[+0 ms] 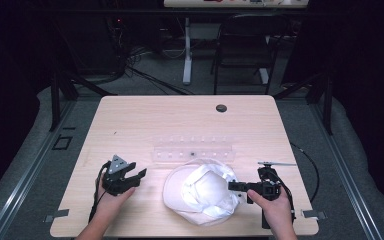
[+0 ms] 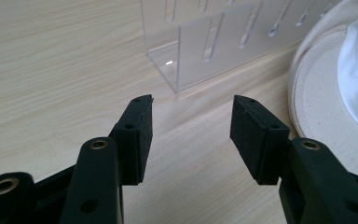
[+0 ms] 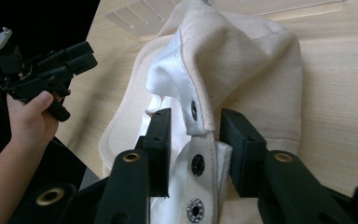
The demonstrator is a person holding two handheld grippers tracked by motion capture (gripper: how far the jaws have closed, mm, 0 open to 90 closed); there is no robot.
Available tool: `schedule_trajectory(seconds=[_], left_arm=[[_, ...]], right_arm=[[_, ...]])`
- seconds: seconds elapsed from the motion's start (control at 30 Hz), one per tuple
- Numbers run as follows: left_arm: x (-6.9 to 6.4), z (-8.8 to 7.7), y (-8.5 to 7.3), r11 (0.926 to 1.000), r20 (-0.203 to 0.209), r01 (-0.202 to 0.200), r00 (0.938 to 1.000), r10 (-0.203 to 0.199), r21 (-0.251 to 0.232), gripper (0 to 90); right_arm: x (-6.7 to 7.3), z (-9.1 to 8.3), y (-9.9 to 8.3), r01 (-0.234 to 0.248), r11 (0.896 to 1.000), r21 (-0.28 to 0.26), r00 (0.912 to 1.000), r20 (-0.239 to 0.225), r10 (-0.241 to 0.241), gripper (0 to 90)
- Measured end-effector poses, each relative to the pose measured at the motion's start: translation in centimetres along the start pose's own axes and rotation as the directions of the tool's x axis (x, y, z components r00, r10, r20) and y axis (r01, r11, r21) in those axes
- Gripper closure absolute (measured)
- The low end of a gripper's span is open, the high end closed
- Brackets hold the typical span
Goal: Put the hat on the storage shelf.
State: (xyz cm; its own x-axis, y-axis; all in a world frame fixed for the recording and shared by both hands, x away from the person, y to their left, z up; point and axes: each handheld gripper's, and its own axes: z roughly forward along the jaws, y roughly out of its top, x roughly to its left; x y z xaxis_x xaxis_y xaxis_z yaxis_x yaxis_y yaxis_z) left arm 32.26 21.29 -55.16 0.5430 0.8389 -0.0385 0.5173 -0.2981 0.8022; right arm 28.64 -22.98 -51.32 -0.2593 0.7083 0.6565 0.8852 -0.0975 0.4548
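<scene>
Tabletop (image 1: 130,120) with a cream cap (image 1: 200,192) and clear rack (image 1: 192,150)
Right claw (image 3: 196,128) straddles the cap's strap, pads not quite touching; left claw (image 2: 191,114) wide, empty

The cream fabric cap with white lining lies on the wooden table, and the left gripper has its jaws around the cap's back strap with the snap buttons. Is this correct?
Not quite: it is the right gripper, not the left, whose jaws stand around the back strap of the cream fabric cap, as the right gripper view shows. The left gripper is open over bare wooden table, beside the cap.
</scene>
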Motion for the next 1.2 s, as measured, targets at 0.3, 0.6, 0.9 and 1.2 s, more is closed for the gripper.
schedule_trajectory(seconds=[0.3,0.6,0.9,1.2], left_arm=[[0.0,0.0,0.0,1.0000,0.000,0.000,1.0000,0.000,0.001,49.5],[-0.1,0.0,0.0,1.0000,-0.001,0.002,1.0000,-0.002,-0.004,49.5],[-0.1,-0.1,0.0,1.0000,-0.003,-0.002,1.0000,0.002,-0.003,49.6],[-0.1,-0.1,0.0,1.0000,-0.003,-0.002,1.0000,0.002,-0.003,49.6]], right_arm=[[0.0,0.2,0.1,-0.005,1.000,0.007,1.0000,-0.005,0.005,80.6],[0.5,0.0,0.3,0.010,1.000,-0.008,0.9998,-0.019,-0.010,82.2],[1.8,-0.6,1.0,0.034,0.998,-0.044,0.9983,-0.046,-0.036,82.4],[3.5,-1.7,2.4,0.045,0.995,-0.093,0.9939,-0.096,-0.054,82.4]])
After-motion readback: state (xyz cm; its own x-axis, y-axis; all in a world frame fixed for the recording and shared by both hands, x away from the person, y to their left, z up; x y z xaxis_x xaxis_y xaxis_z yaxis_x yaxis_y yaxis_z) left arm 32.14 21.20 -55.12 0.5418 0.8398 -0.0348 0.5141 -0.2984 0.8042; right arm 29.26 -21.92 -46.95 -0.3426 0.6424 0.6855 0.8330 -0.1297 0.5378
